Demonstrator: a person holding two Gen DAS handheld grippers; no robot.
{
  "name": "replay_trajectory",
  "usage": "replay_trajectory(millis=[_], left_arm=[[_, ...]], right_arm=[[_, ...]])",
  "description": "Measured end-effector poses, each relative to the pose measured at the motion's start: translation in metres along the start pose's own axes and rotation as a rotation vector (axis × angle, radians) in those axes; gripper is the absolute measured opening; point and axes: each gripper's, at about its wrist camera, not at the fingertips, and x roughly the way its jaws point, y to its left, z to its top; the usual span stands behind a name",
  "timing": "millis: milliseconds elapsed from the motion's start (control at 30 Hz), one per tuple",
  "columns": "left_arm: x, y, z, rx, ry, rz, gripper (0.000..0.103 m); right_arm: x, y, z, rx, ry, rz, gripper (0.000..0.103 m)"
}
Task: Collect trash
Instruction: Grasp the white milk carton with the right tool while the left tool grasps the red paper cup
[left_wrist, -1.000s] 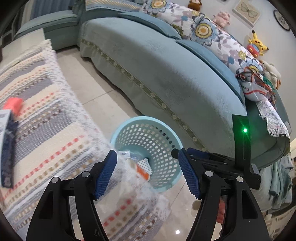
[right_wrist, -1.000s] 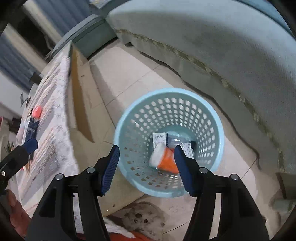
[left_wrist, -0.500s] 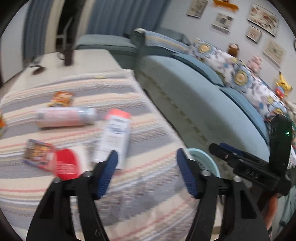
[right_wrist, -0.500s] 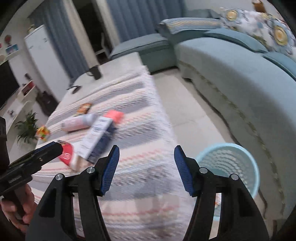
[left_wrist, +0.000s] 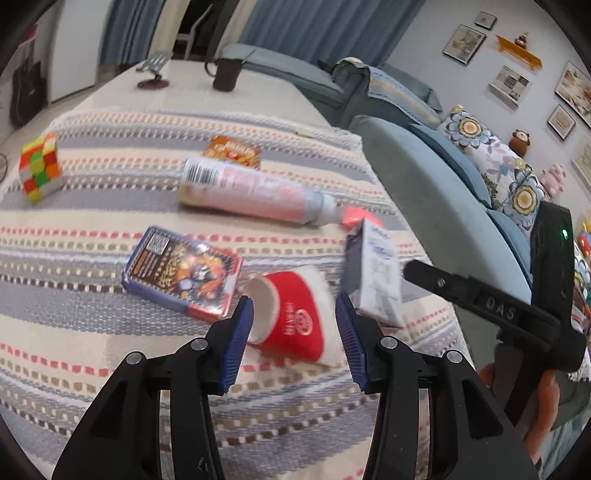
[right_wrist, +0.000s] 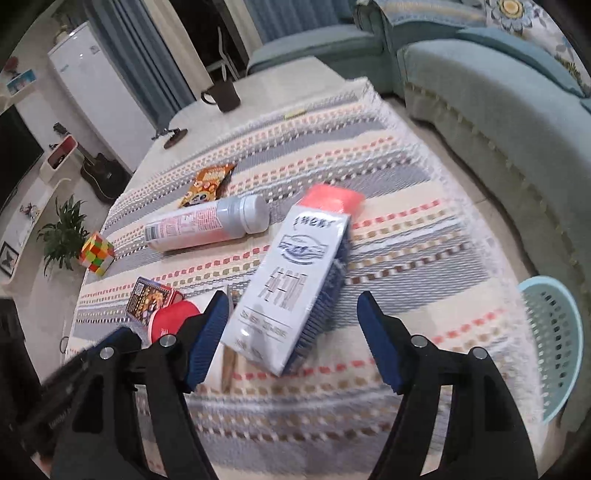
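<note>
Left wrist view, table lot. Striped cloth (left_wrist: 110, 373) covers the table. Left gripper (left_wrist: 294, 343): jaws about half apart and closing, a red paper cup (left_wrist: 295, 317) lying on its side between them, mouth toward nine o'clock; whether the pads touch it cannot be told. Blue snack packet (left_wrist: 181, 273) flat at ten o'clock of the cup, just beside it. White-and-blue carton (left_wrist: 376, 277) at two o'clock of the cup, red cap end away. Pink spray can (left_wrist: 255, 192) lying at twelve o'clock, an orange sachet (left_wrist: 232, 151) beyond it. Colour cube (left_wrist: 38, 168) at the cloth's far ten o'clock corner. Dark mug (left_wrist: 225, 75) on bare tabletop at twelve. Right gripper's body, held by a hand (left_wrist: 543, 391), at three o'clock. Sofa (left_wrist: 436, 192) at two.

Right wrist view. Right gripper (right_wrist: 291, 341): jaws wide and opening, gripping nothing; the carton's (right_wrist: 291, 280) near end lies between the tips, untouched. Pale blue mesh basket (right_wrist: 554, 332) on the floor at four o'clock, off the table edge.
</note>
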Motion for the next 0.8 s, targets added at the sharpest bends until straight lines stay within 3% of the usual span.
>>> replay_trajectory(millis=[133,267,400,600,667,800], left_arm=[[0.013,0.007,-0.002,0.000,0.030,-0.013,0.045],[0.020,0.011,-0.005,0.002,0.048,-0.029,0.045],[0.027,0.007,-0.011,0.009,0.083,-0.074,0.045],[0.028,-0.023,-0.024,0.079,0.161,-0.212,0.045],[0.027,-0.030,-0.027,0.104,0.162,-0.206,0.045],[0.022,-0.020,-0.028,0.066,0.144,-0.118,0.053]], right_arm=[[0.025,0.008,0.007,0.040,0.042,-0.095,0.080],[0.047,0.012,0.011,0.048,0.103,-0.110,0.080],[0.049,0.014,0.005,0.012,0.116,-0.144,0.073],[0.032,-0.001,-0.003,-0.011,0.099,-0.177,0.062],[0.023,-0.007,-0.009,-0.038,0.092,-0.183,0.060],[0.011,-0.013,-0.018,-0.104,0.086,-0.213,0.057]])
